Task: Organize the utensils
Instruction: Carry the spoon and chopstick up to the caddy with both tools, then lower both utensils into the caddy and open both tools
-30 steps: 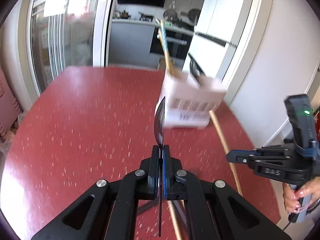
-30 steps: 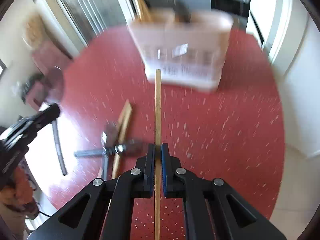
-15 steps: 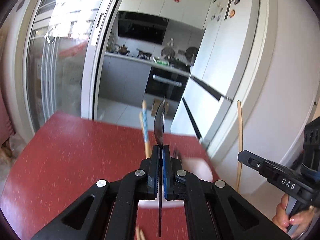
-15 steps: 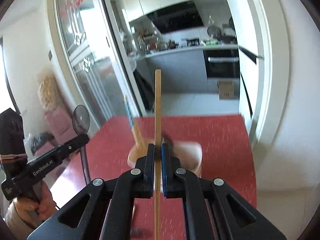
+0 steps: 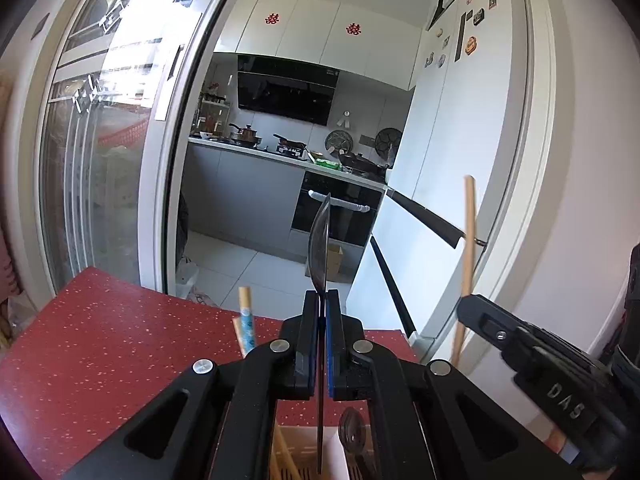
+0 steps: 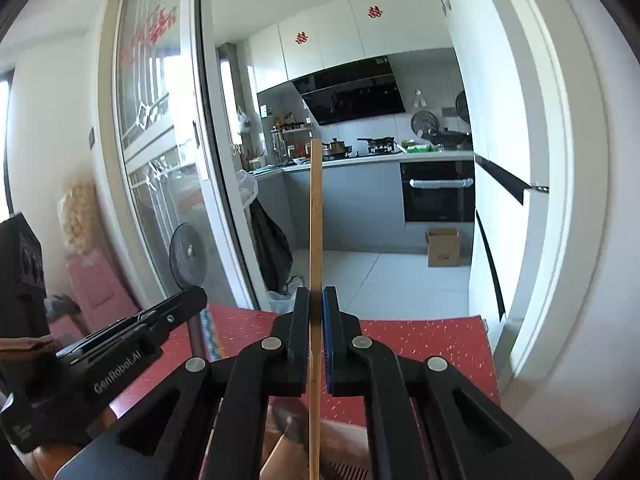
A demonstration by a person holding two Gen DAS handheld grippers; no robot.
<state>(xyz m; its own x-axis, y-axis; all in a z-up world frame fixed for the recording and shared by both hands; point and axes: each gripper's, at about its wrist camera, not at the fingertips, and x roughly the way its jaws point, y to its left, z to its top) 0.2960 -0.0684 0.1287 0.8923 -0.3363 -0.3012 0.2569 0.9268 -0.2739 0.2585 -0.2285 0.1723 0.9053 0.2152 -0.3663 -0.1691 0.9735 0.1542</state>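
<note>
Black, the left tool is clenched on the thin stem of a dark metal spoon, its bowl raised edge-on above a white slotted utensil holder on the speckled red bench. The right tool is clamped on a long, upright wooden stick over the same holder.

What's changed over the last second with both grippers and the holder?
Both grippers rose and tipped up, carrying their utensils from the table to above the utensil holder, which slid to the frame bottom. Unchanged: left gripper stays shut on the black spoon, right gripper on the wooden stick; the red table is as before.
</note>
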